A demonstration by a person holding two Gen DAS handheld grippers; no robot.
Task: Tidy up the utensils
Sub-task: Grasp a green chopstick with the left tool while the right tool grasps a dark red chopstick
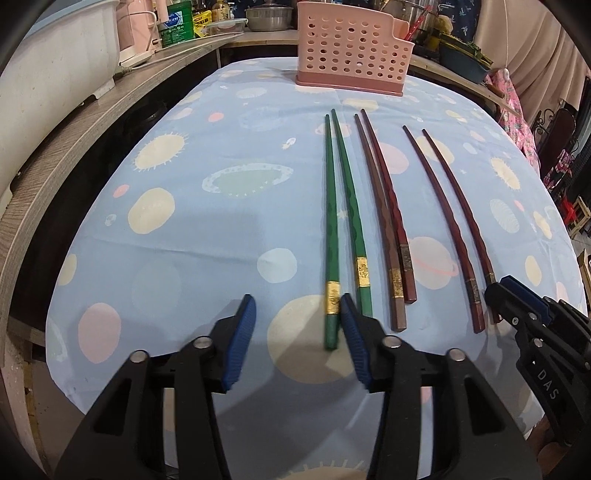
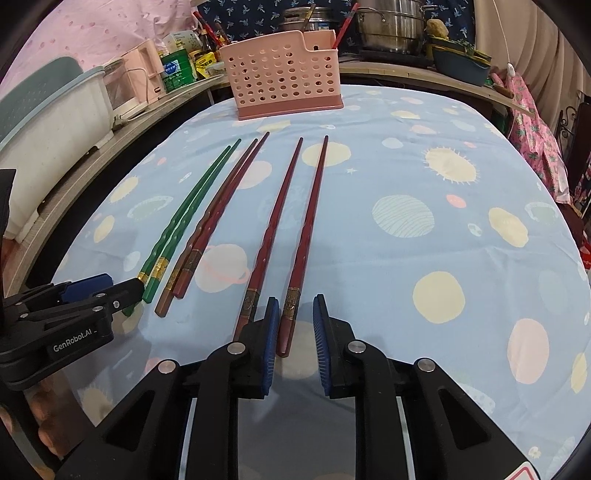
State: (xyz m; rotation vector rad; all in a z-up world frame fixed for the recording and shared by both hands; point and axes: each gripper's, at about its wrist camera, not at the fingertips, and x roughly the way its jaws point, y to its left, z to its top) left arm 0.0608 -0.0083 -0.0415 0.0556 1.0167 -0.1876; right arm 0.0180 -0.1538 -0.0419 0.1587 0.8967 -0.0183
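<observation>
Three pairs of chopsticks lie side by side on the blue planet-print cloth (image 1: 192, 258), tips toward a pink perforated utensil basket (image 1: 351, 48) (image 2: 284, 81) at the far edge. The green pair (image 1: 343, 206) (image 2: 181, 225) lies leftmost, then a brown-red pair (image 1: 384, 206) (image 2: 214, 218), then a dark red pair (image 1: 454, 221) (image 2: 291, 229). My left gripper (image 1: 299, 325) (image 2: 122, 291) is open, and the near end of one green chopstick lies between its fingers, close to the right pad. My right gripper (image 2: 295, 328) (image 1: 517, 306) stands narrowly open around the near end of the rightmost dark red chopstick, with a gap at the right pad.
A wooden counter (image 1: 74, 155) runs along the left with a white tub (image 1: 55, 48), a pink appliance (image 2: 136, 74) and bottles. Steel pots (image 2: 391, 26) and a dark tray (image 2: 461, 66) stand behind the basket. Cloth to the right of the chopsticks (image 2: 443, 221) holds nothing.
</observation>
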